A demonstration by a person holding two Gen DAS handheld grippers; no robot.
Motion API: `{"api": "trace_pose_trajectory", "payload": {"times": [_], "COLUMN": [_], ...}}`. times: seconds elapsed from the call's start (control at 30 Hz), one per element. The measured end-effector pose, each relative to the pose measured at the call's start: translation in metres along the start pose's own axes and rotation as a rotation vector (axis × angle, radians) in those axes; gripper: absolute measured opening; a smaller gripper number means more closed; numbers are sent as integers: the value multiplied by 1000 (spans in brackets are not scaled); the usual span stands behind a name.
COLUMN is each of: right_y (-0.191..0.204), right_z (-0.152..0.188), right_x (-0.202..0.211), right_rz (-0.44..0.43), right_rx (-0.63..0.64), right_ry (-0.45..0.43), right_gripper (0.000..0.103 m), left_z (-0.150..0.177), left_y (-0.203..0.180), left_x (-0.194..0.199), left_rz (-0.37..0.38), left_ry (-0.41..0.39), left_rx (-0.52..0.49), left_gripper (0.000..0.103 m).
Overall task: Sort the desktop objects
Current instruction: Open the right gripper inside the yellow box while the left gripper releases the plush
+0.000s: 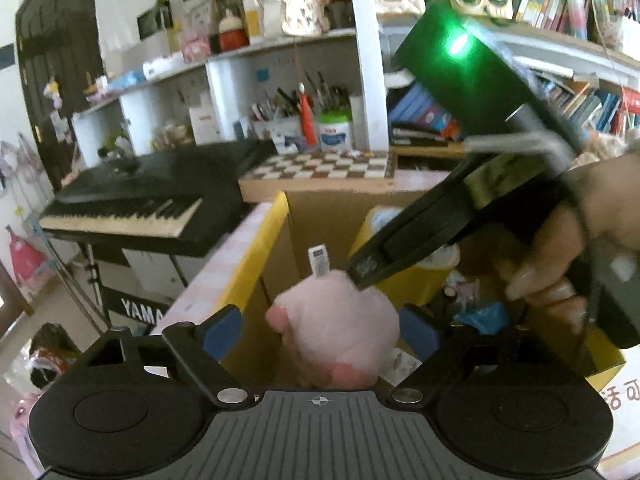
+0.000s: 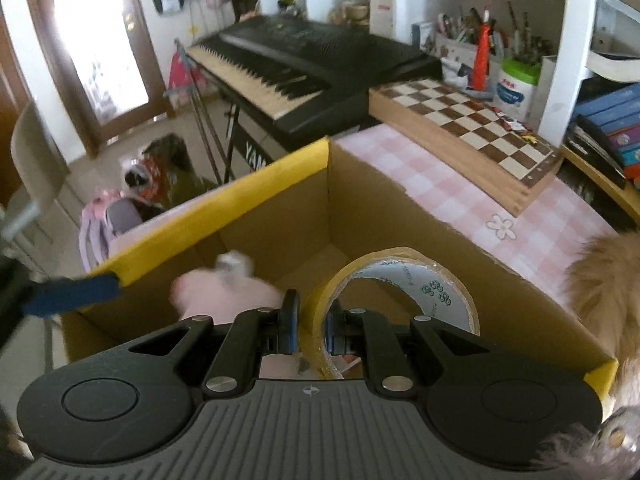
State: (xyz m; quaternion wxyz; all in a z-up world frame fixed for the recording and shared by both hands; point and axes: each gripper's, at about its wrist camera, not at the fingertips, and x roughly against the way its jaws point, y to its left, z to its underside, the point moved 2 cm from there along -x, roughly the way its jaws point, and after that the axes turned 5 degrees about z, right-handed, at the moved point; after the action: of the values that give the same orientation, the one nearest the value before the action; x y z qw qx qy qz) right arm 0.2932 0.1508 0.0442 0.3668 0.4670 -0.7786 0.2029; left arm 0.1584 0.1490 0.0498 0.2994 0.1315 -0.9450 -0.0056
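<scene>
Box (image 2: 280, 216) first — cardboard with a yellow rim, standing on the pink checked cloth (image 2: 460, 184) and taking up most of what both my claws see. It is where the sorted things go, I judge. Inside it sits a pink plush (image 1: 340, 320), lying between the spread fingers of my left claw (image 1: 320, 326); the blue pads are clear of it on both sides, so I read that toy as already dropped in. Next down in size is the tape roll (image 2: 400, 288). My right claw (image 2: 312, 326) pinches its wall, one pad outside and one inside the ring, and holds it over the box's open top — just beside the plush. So the step in hand is delivering the tape. Next, the right claw should lower a little and let go, while the left backs out.
</scene>
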Motion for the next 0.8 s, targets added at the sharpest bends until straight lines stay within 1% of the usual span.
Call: {"api": "trace_pose_trajectory", "payload": {"times": [0.23, 0.3, 0.33, 0.37, 0.43, 0.53, 0.67, 0.8], "right_y": [7, 3, 2, 1, 2, 2, 1, 1], "right_z": [-7, -10, -11, -12, -13, -14, -11, -4], "right_x": [-15, -19, -20, -19, -16, -8, 3, 23], "right_rz": [18, 34, 43, 53, 81, 89, 96, 106], "right_rx": [45, 35, 32, 37, 57, 60, 28, -17], "right_ry": [35, 36, 34, 28, 8, -13, -39, -92], "right_gripper": [12, 21, 22, 27, 29, 38, 42, 44], "left_z": [-2, -1, -1, 0, 2, 5, 9, 10], "left_y": [5, 8, 10, 11, 12, 14, 15, 14], "left_x": [13, 16, 17, 19, 22, 25, 31, 39], "left_rz": [-8, -3, -2, -1, 1, 1, -1, 17], "left_ry": [-44, -47, -49, -51, -52, -52, -48, -63], "left_rx": [45, 64, 71, 78, 89, 100, 102, 107], "left_gripper": [90, 90, 90, 90, 90, 90, 90, 90]}}
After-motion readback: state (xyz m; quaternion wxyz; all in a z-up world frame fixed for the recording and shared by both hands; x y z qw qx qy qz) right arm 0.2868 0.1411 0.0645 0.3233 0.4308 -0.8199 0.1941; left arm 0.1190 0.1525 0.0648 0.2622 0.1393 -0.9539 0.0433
